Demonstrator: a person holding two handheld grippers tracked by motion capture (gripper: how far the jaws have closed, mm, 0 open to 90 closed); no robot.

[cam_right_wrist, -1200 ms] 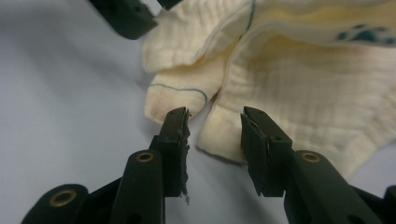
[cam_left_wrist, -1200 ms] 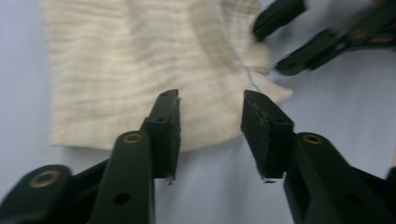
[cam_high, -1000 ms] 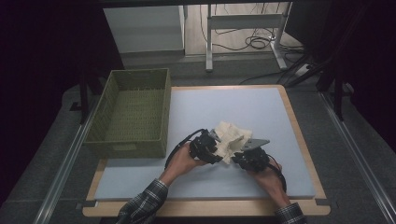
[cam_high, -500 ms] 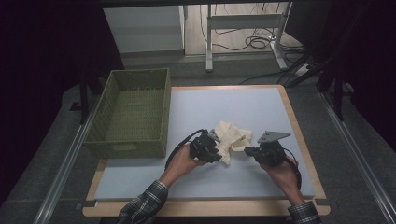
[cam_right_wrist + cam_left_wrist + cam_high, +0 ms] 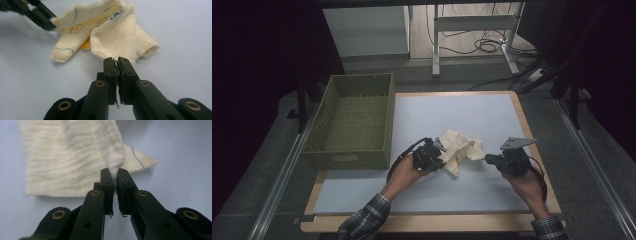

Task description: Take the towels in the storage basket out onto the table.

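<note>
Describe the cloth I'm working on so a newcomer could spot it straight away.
Start at the pale blue mat on the wooden table, right of the green woven basket. Near its front edge, between the two hands, lies a crumpled cream cloth. The only soft thing there, it has small yellow and blue prints, and the left gripper pinches one fold.

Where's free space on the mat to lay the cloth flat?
Bare mat lies beyond the cloth, between the basket and the right wooden edge. Another bare strip lies near the front edge, between the forearms. It's crowded mid-mat: the left hand-held gripper pinches the cloth, and the right hand-held gripper is shut beside it.
</note>
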